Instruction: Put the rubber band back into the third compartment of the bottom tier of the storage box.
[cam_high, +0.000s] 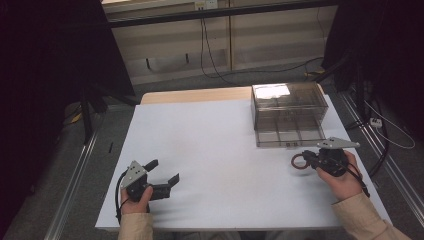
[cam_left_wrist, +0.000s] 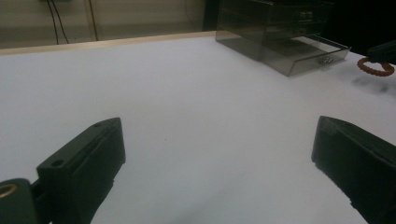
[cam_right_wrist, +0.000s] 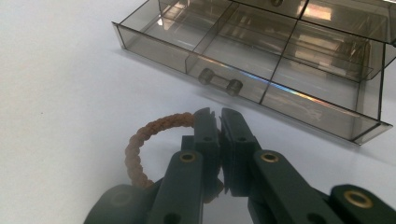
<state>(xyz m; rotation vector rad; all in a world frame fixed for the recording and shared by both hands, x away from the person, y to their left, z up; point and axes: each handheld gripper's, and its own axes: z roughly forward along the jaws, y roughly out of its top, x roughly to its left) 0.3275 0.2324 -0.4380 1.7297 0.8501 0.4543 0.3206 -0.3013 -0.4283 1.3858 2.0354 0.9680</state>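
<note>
Bracelet (cam_right_wrist: 140, 140), brown and braided, is clamped in the right tool (cam_right_wrist: 219, 116); the jaws are closed on one side of the loop, and the rest of the ring sticks out to the left of the jaws in the right gripper view. In the high view the bracelet (cam_high: 299, 161) is held just in front of the organizer's pulled-out drawer, on the person's side, apart from it. Whether the ring touches the table (cam_high: 210, 150) cannot be told; a shadow is seen under it in the left gripper view, where the bracelet (cam_left_wrist: 376, 66) shows to the right of the drawer.

Organizer (cam_high: 290, 107): smoked clear plastic, placed at the far right of the white table. Its bottom drawer (cam_right_wrist: 243, 60) is pulled out toward the person, and its divided compartments and small handle (cam_right_wrist: 220, 82) are seen in the right gripper view. The compartments in view look bare.

Right tool (cam_high: 309, 159) is gripped by the person's right hand (cam_high: 342, 177), in front of the drawer's right half.

Left tool (cam_high: 162, 172) is held well away from the organizer, at the near left of the table, by the left hand (cam_high: 134, 202). Its jaws are spread wide with nothing between them, bare table in the gap.
</note>
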